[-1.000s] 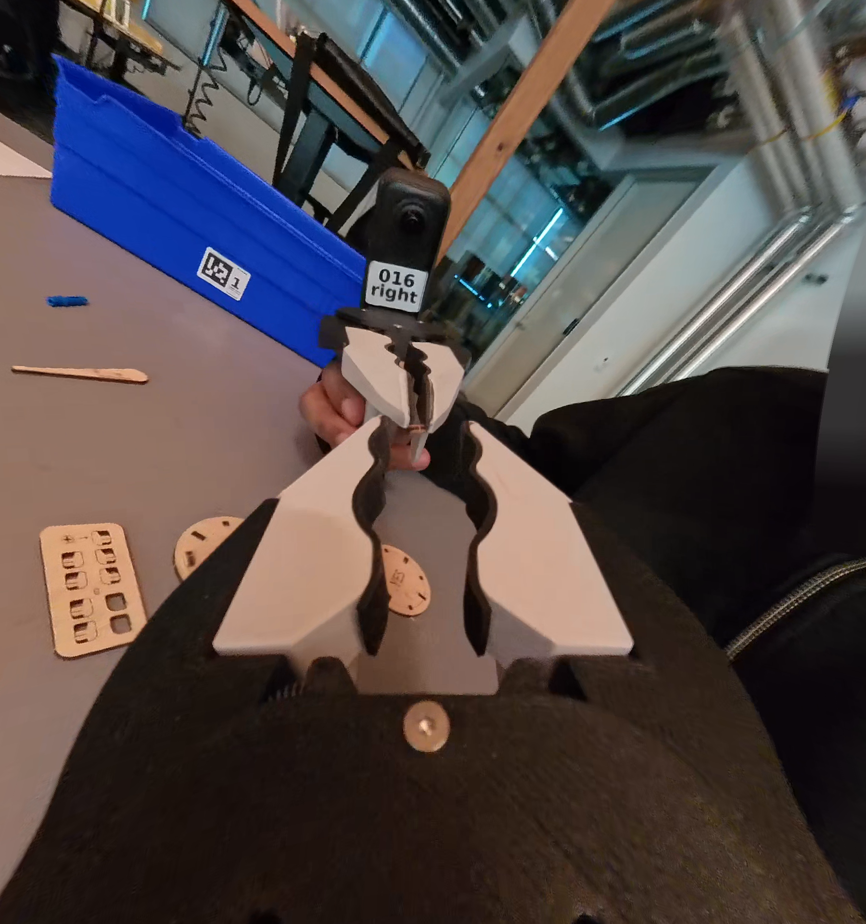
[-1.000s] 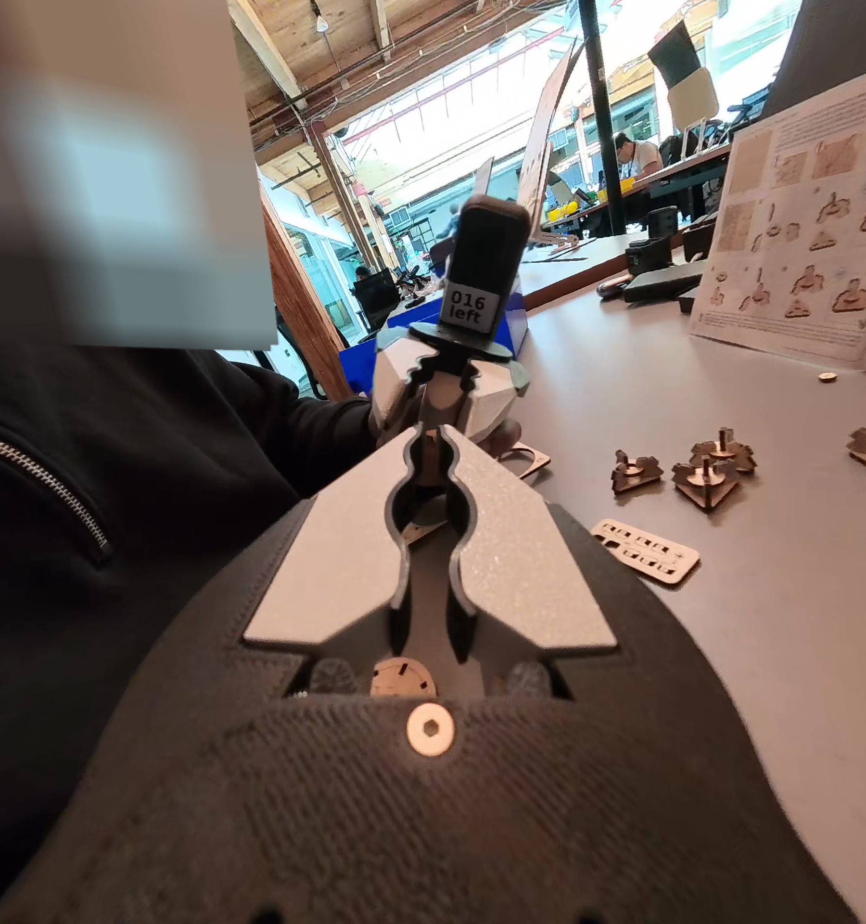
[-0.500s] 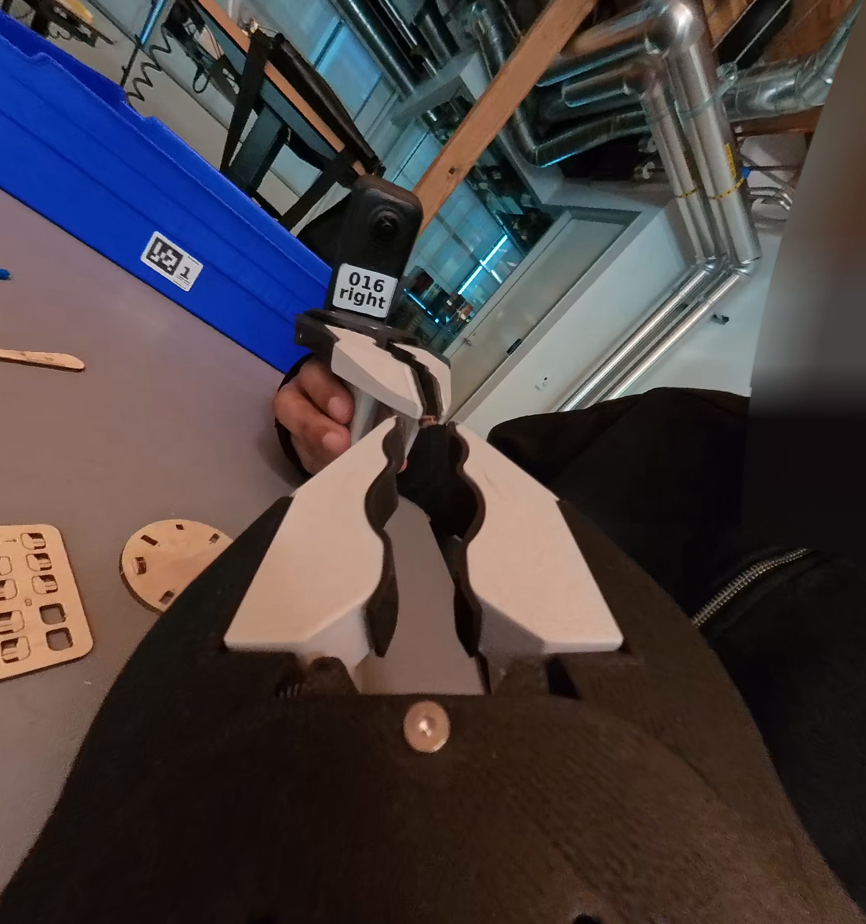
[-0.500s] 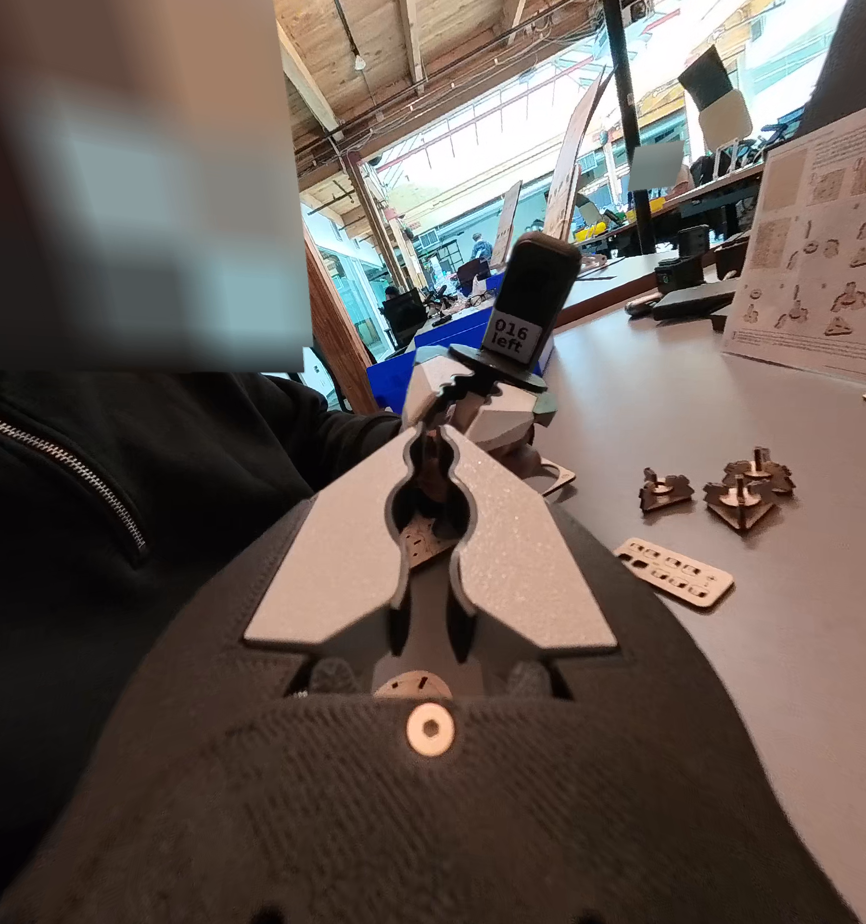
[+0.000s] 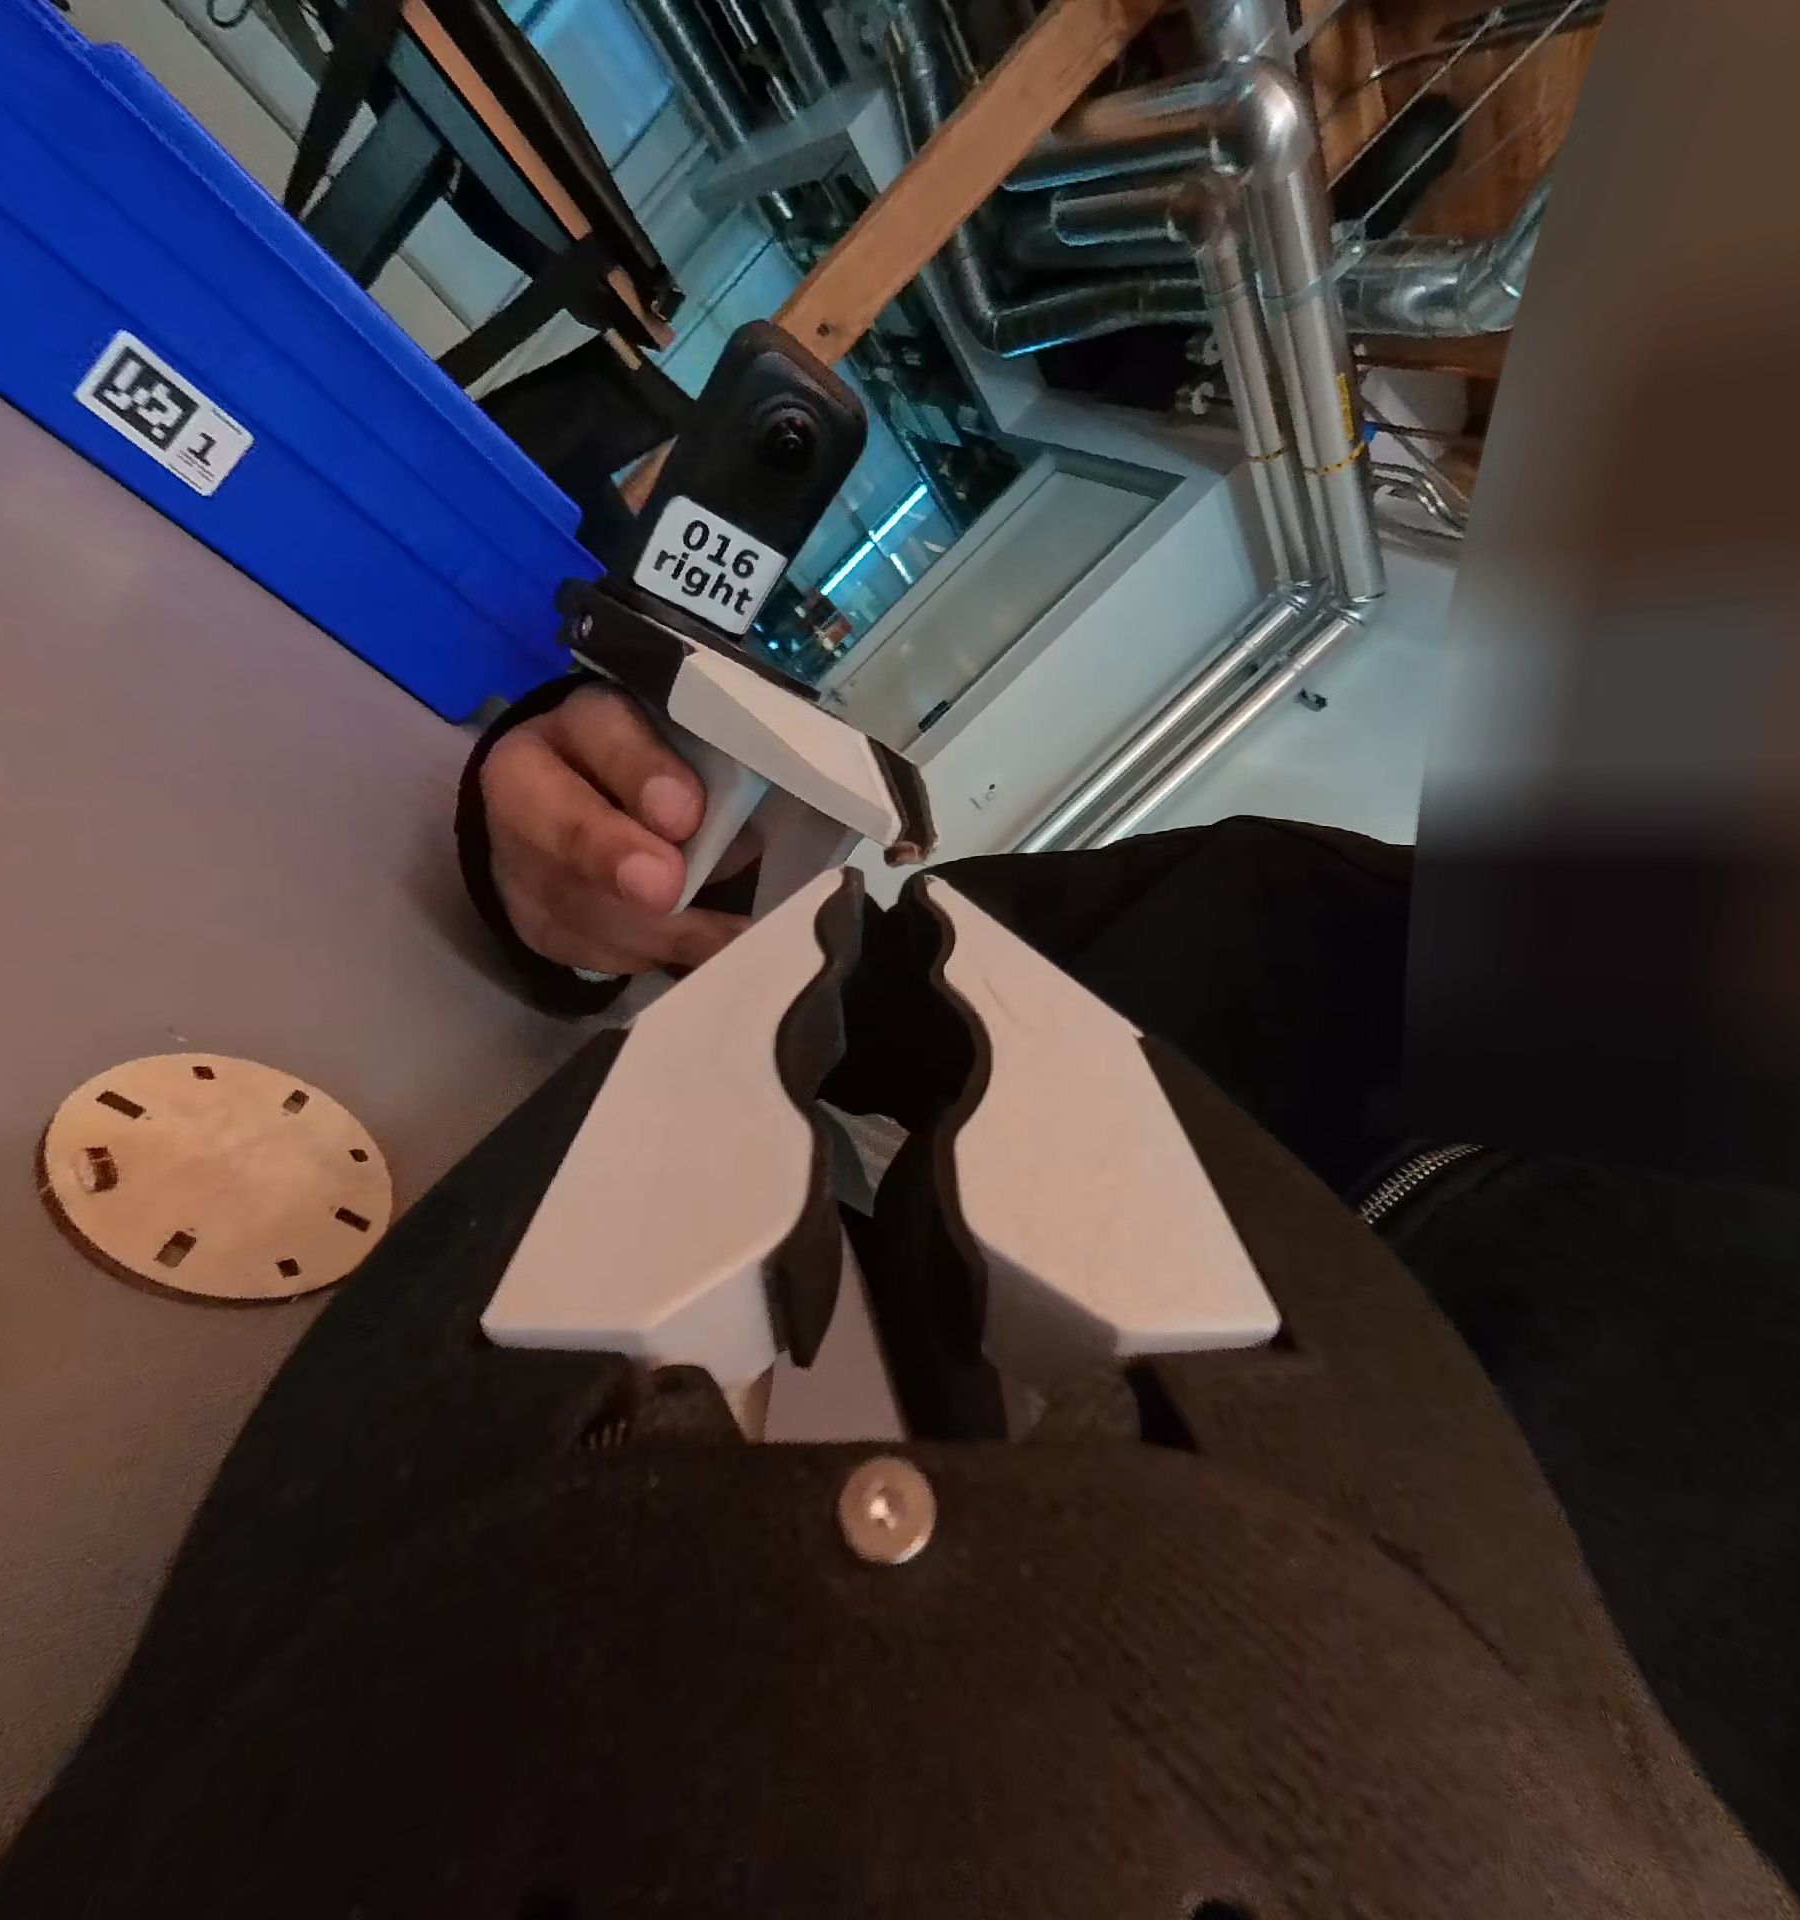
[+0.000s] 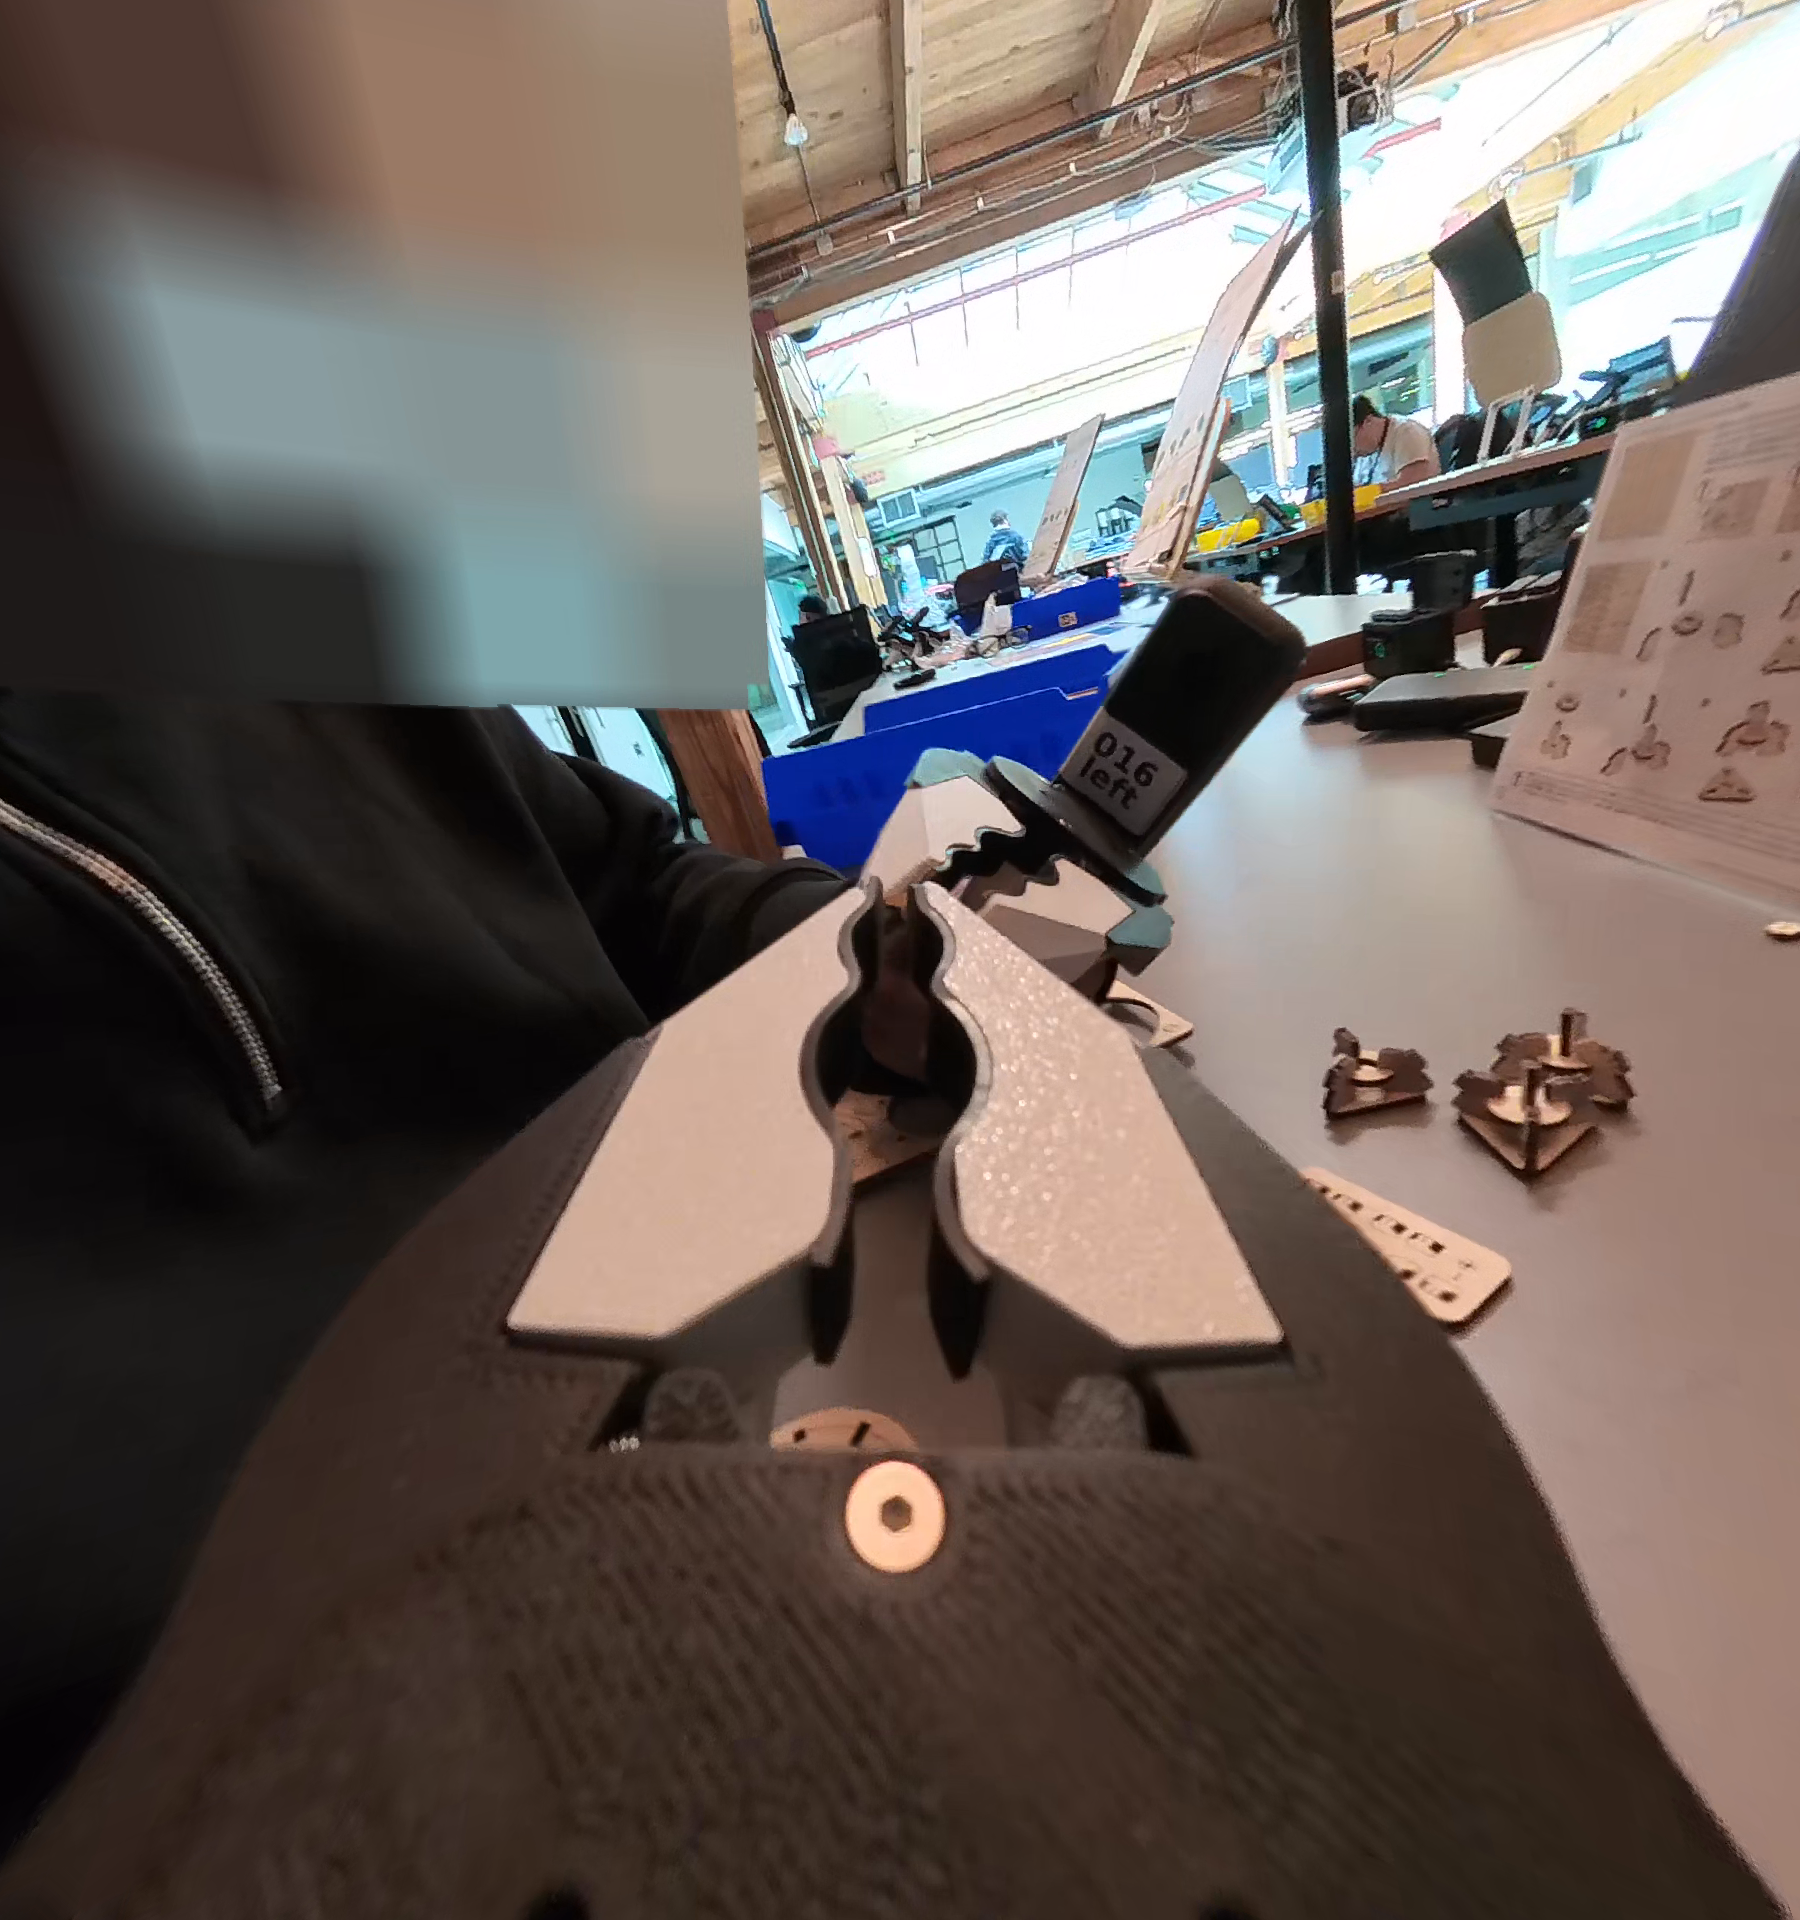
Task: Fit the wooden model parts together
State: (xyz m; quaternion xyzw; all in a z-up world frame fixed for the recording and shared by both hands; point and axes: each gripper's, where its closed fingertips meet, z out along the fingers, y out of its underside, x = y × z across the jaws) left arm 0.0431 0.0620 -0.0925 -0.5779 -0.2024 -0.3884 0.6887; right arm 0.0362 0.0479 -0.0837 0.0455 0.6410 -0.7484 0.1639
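Observation:
In the left wrist view my left gripper (image 5: 883, 883) has its jaws nearly together, with a narrow gap at the tips that shows only background. Just above and to the right of it is my right gripper (image 5: 906, 836), held by a hand (image 5: 584, 842) and shut on a small brown wooden piece (image 5: 901, 852) that sticks out of its tip. In the right wrist view my right gripper (image 6: 894, 899) clamps the same dark wooden piece (image 6: 901, 987) between its pads. The left gripper (image 6: 963, 862) is close behind it, to the right.
A round wooden disc with slots (image 5: 215, 1174) lies on the grey table (image 5: 200, 831) on the left. A blue bin (image 5: 252, 343) stands behind it. Small assembled wooden pieces (image 6: 1530, 1101), a flat wooden sheet (image 6: 1415, 1247) and an instruction sheet (image 6: 1706, 623) are on the right. My left and right fingertips are right by each other.
My left gripper's jaws have narrowed from wide open to nearly together. The right gripper's tip, still holding the wooden piece, has moved out from between them to the upper right.

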